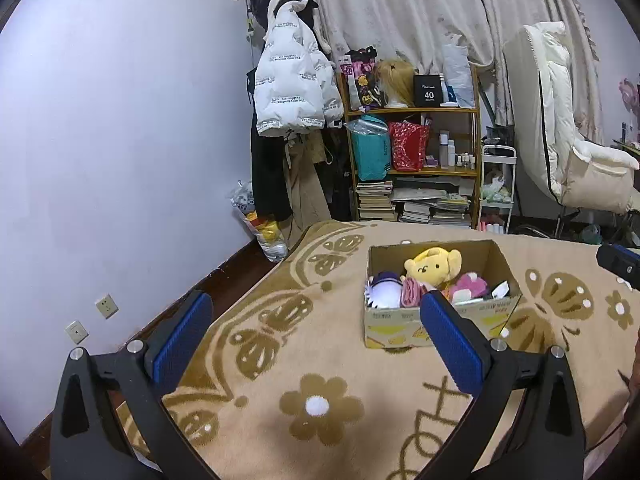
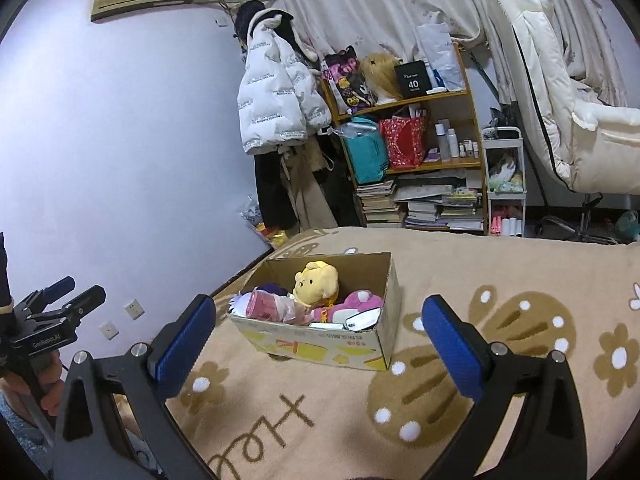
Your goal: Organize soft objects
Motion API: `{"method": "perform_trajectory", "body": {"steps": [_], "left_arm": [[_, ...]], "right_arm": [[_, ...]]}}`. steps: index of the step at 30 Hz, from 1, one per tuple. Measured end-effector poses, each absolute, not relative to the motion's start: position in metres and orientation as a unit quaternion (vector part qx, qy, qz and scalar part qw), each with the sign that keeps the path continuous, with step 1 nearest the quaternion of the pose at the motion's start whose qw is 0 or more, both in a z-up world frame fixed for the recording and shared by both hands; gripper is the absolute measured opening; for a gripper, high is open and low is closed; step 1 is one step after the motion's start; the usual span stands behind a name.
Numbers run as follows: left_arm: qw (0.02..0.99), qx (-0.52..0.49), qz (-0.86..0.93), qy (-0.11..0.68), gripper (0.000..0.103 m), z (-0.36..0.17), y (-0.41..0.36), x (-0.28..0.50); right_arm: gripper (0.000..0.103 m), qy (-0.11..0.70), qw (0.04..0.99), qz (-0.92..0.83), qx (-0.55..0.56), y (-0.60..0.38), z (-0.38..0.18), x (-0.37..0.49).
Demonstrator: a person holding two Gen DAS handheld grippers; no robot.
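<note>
While we hold the left hand-held gripper spread open and empty, the cardboard box of plush toys sits right of centre on the bed. In the right view, the right hand-held gripper, likewise open, faces it centrally, seemingly nearer.

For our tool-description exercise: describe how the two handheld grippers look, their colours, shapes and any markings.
The left gripper and the right gripper look alike: black angular frames with triangular cut-outs, silver bolts, and two fingers faced with ribbed blue pads. White "GenRobot.AI" lettering marks the left one's body in the right wrist view.
</note>
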State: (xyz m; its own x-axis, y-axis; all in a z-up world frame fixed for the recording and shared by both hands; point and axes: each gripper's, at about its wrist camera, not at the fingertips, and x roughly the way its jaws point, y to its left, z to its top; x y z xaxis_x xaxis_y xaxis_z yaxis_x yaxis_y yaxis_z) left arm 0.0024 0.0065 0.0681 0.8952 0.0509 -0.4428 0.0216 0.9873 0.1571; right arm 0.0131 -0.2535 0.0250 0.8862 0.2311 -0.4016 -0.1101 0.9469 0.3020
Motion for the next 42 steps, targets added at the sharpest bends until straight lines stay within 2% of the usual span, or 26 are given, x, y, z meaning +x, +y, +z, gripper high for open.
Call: {"method": "perform_trajectory", "body": {"steps": [6,16,42], "left_arm": [[0.973,0.08,0.008,0.218,0.103,0.055,0.011,-0.009],[0.97,0.08,0.007,0.231,0.103,0.039,0.008,-0.007],[0.965,0.095,0.009,0.243,0.103,0.022,0.002,0.009]], "right_arm": [[0.103,0.211,0.967,0.084,0.119,-0.25,0.015,0.002],[0.103,0.237,0.963,0.069,0.11,-0.249,-0.012,0.005],[0.103,0.25,0.959,0.061,0.116,-0.254,-0.021,0.006]]}}
